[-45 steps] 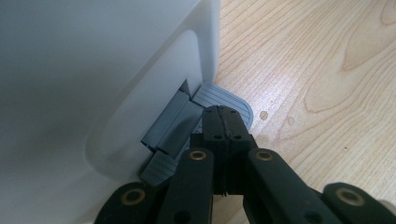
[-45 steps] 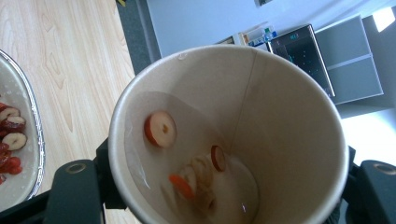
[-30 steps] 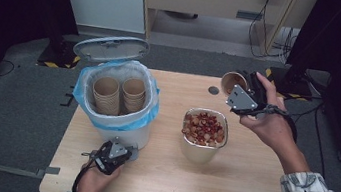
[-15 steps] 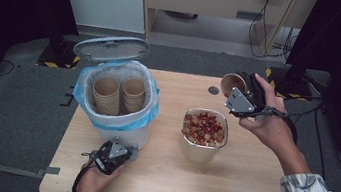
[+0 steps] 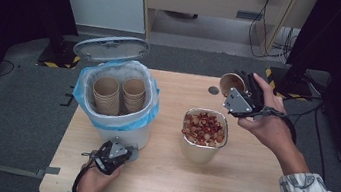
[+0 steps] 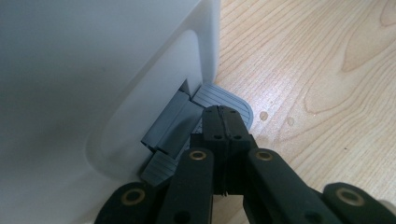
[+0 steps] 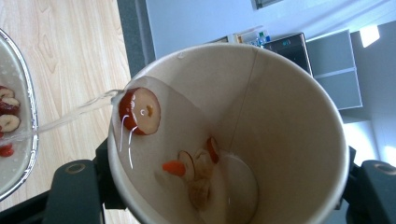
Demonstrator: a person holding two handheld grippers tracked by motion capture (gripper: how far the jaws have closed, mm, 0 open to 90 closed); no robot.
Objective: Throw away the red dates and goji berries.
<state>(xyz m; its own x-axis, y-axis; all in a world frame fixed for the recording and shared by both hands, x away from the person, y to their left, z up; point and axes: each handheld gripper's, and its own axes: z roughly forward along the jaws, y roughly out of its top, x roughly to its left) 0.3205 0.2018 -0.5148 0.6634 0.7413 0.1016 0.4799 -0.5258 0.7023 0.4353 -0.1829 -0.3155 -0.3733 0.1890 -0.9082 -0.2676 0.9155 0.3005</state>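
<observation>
At the lower left of the high view, the left gripper (image 5: 111, 154) rests by the foot of a white plastic bin (image 5: 118, 100) on the pale wooden table (image 5: 167, 176); in the left gripper view its jaws are pressed fully together, holding nothing, tips on the ribbed grey pedal (image 6: 224, 100). That would account for the lid (image 5: 110, 48) standing open. Inside the blue plastic liner (image 5: 148, 113) stand two stacks of brown paper cups (image 5: 119, 94), so some cups look already dealt with. Right of centre sits a shiny metal bowl (image 5: 201, 148), rounded at the corners and heaped with red and pale fruit slices (image 5: 203, 128). At the upper right, the right gripper (image 5: 239, 98) has its jaws closed narrowly on the walls of a paper cup (image 7: 261, 135), tilted toward the bowl. In the right gripper view a thin clear stream (image 7: 70, 116) leaves the rim; a round red slice (image 7: 139, 111) clings near the lip, and several wet pieces lie at the bottom. Emptying looks nearly finished; binning this cup probably comes next.
</observation>
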